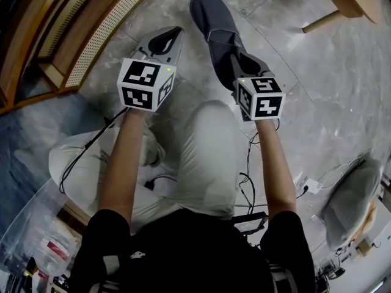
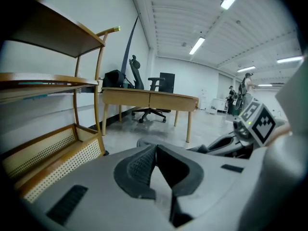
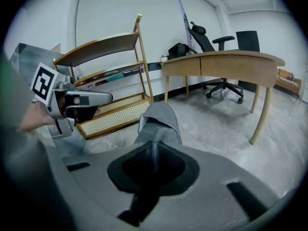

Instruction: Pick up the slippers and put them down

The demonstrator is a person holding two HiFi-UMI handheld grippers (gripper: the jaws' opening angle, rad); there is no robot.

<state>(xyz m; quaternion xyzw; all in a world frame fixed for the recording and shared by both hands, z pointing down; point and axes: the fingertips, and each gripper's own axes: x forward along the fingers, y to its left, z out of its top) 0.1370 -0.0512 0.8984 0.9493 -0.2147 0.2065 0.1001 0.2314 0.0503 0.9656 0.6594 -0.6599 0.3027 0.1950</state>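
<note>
Where the picture runs off at far left, item one: rattan-fronted shelf rack (image 1: 91, 32), cut by the edge, only its lowest tier legible from my head view.

Item two: left gripper (image 2: 155, 150), jaws brought together at the tips with nothing between them. Just past its body sits a grey rounded shape (image 2: 142, 141), too far hidden to name.

Item three: grey slipper (image 1: 215, 32), stretched lengthwise away from me above the marbled floor (image 1: 317, 84), to the right of the left gripper and apart from it. Whether its toe touches the floor I cannot tell.

Item four: right gripper (image 3: 154, 153), jaws narrow, clamped on the slipper's heel rim. From above, the heel is hidden behind the marker cube (image 1: 259, 96).

Item five: my knees (image 1: 208, 151), covering the floor beneath both grippers.

Item six: cables (image 1: 247, 182), trailing just right of my knees.

Open floor lies beyond the slipper's toe and to its right, bounded at upper right by a wooden desk leg (image 1: 327, 21).
</note>
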